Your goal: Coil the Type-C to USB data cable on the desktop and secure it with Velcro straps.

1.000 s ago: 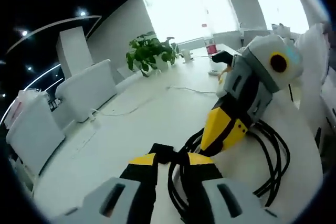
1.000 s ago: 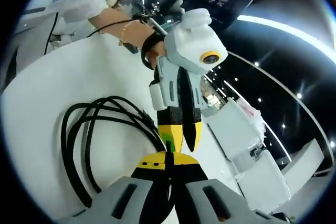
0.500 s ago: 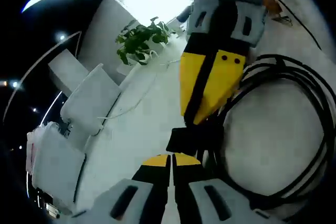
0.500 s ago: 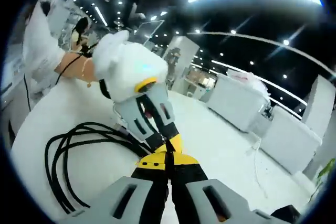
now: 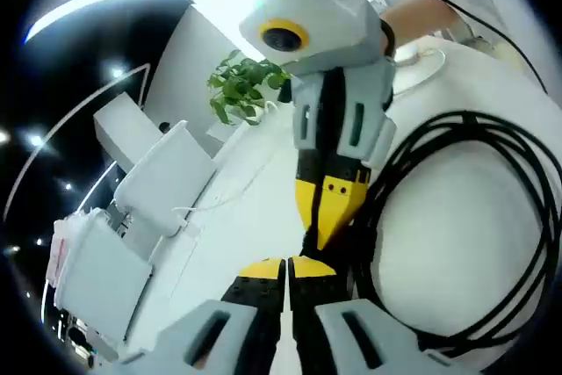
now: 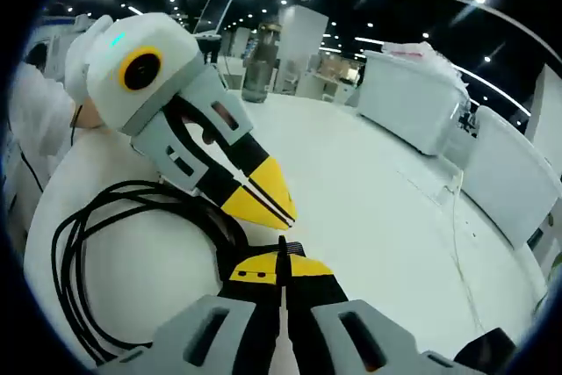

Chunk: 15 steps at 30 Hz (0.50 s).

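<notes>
The black data cable (image 5: 492, 217) lies in a loose coil of several loops on the white desktop (image 5: 439, 243), with the bundled side running past both grippers. My left gripper (image 5: 287, 264) has its jaws pressed together and nothing shows between them. The right gripper (image 5: 318, 236) points down at it from above, tips almost touching the bundle. In the right gripper view, my right gripper (image 6: 281, 259) is shut on a small black Velcro strap (image 6: 291, 248) at the coil (image 6: 83, 252). The left gripper (image 6: 283, 211) hovers just above that spot, shut.
White chairs (image 5: 154, 186) line the desktop's far side, and a thin white wire (image 5: 224, 199) trails across it. A potted plant (image 5: 250, 85) stands further back. A person's white sleeve (image 6: 35, 120) and hand (image 5: 421, 15) are close behind the grippers.
Both views have rolled with the hands. The black strap that showed between the two grippers' tips is now hidden in the left gripper view. The coil stays on the desktop.
</notes>
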Each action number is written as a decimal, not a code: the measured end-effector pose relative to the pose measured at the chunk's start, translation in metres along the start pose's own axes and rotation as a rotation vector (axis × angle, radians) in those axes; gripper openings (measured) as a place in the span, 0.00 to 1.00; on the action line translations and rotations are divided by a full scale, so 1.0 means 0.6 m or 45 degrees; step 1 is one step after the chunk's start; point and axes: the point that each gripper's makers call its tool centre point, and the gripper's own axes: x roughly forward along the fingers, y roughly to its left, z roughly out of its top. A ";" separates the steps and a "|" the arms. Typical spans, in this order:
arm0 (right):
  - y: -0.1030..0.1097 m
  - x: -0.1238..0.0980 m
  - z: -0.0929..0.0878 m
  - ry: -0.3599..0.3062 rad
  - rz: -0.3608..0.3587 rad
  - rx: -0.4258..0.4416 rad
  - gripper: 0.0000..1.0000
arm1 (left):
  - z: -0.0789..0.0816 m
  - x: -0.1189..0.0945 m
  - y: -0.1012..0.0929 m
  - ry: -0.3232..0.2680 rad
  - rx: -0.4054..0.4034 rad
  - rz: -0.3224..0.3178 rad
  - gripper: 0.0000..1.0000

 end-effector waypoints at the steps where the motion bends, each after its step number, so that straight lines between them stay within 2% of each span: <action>1: 0.001 0.000 0.000 0.020 -0.002 -0.039 0.01 | 0.010 -0.003 -0.001 -0.042 -0.067 0.007 0.03; 3: 0.005 0.001 0.002 0.028 -0.007 -0.063 0.01 | 0.027 -0.010 -0.016 -0.107 -0.187 -0.019 0.03; 4: 0.004 0.001 0.002 0.029 -0.009 -0.063 0.01 | 0.026 -0.012 -0.026 -0.107 -0.218 -0.037 0.03; 6: 0.001 0.000 0.001 0.013 -0.019 -0.041 0.02 | 0.016 -0.011 -0.044 -0.072 -0.203 -0.053 0.03; 7: 0.001 0.000 -0.001 0.002 -0.027 0.009 0.02 | 0.002 -0.008 -0.051 -0.021 -0.162 -0.050 0.02; 8: -0.007 -0.002 -0.001 -0.016 -0.052 0.004 0.03 | -0.001 -0.006 -0.045 -0.025 -0.103 -0.014 0.02; 10: -0.018 0.000 -0.002 -0.044 -0.108 0.007 0.06 | 0.001 -0.007 -0.047 -0.042 -0.167 -0.029 0.02; 13: -0.023 0.005 -0.003 -0.056 -0.141 0.000 0.06 | 0.000 -0.009 -0.050 -0.050 -0.172 -0.037 0.02; 15: -0.032 0.008 -0.002 -0.053 -0.180 -0.042 0.07 | 0.000 -0.011 -0.051 -0.044 -0.158 -0.039 0.02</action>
